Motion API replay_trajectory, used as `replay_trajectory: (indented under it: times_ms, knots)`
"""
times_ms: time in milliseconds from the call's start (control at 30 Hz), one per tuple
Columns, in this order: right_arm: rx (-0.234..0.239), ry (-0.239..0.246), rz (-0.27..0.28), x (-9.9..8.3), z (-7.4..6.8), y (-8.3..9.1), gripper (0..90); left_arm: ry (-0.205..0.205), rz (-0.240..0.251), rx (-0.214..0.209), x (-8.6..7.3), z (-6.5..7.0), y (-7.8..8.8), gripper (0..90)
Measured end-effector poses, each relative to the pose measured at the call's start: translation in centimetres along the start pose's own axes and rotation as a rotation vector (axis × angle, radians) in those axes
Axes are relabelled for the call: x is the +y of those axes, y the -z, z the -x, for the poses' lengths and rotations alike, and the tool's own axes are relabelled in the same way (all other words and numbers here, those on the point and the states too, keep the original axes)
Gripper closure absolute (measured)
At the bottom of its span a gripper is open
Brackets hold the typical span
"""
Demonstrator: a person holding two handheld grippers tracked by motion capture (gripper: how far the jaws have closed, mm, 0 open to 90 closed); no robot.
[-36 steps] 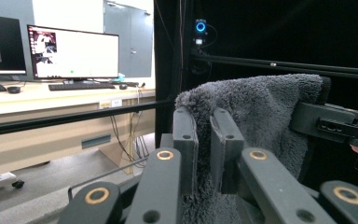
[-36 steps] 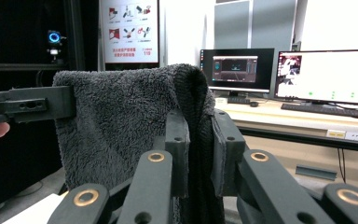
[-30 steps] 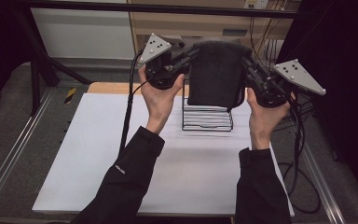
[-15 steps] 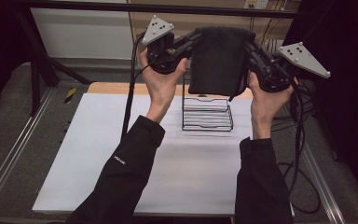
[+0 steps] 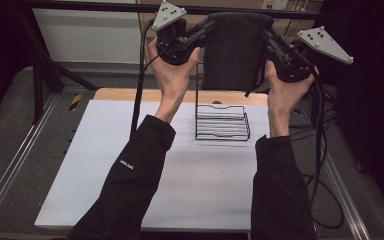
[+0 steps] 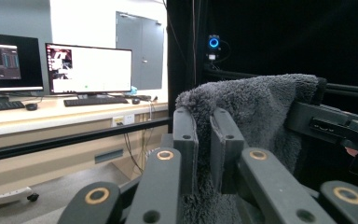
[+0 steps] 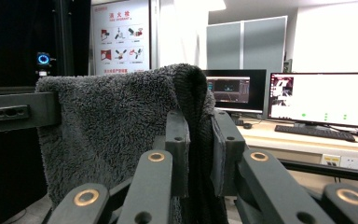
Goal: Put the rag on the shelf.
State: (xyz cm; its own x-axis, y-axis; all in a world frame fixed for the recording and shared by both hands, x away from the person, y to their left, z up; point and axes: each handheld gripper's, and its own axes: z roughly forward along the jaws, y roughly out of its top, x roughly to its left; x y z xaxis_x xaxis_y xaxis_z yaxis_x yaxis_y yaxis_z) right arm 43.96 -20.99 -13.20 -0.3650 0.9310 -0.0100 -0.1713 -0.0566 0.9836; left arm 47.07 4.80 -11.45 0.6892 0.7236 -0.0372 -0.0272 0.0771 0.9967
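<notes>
A dark grey fluffy towel [image 5: 236,50] hangs folded between both hands, high above the table's far edge. My left gripper [image 5: 211,26] is shut on its upper left corner. The right gripper [image 5: 266,31] is shut on the upper right corner. In the left gripper view the jaws of my left gripper [image 6: 204,140] pinch the towel [image 6: 256,107]. In the right gripper view the towel's [image 7: 112,126] folded edge is clamped in my right gripper [image 7: 199,140]. Below the towel a black wire rack [image 5: 222,122] stands on the white table mat [image 5: 180,175].
Cables [image 5: 320,150] trail from the grippers down the table's right side. Metal rails [image 5: 10,170] run along both sides of the table. A desk with monitors [image 6: 88,69] and a keyboard lies beyond the table.
Both hands have risen with the towel stretched between them, lifting it higher above the wire rack. The grips on the two corners are unchanged.
</notes>
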Motion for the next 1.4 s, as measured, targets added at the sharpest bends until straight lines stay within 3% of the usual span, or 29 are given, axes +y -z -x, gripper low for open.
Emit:
replay_trajectory:
  times_ms: [167,467,933,1400]
  knots:
    - [-0.007,0.014,-0.005,0.5,0.2,-1.1,79.8,0.014,0.002,0.009,0.3,-0.4,-0.4,81.8]
    - [-0.006,0.027,-0.011,0.4,0.7,-2.7,79.8,-0.015,-0.015,0.046,0.7,-1.1,-1.7,81.8]
    - [-0.006,0.045,-0.075,-1.8,1.7,-4.0,79.8,-0.019,-0.057,0.046,-1.7,-2.4,-3.1,81.8]
    - [0.015,0.04,-0.127,-3.8,2.2,-3.3,79.8,-0.004,-0.092,0.021,-3.9,-2.7,-3.1,81.7]
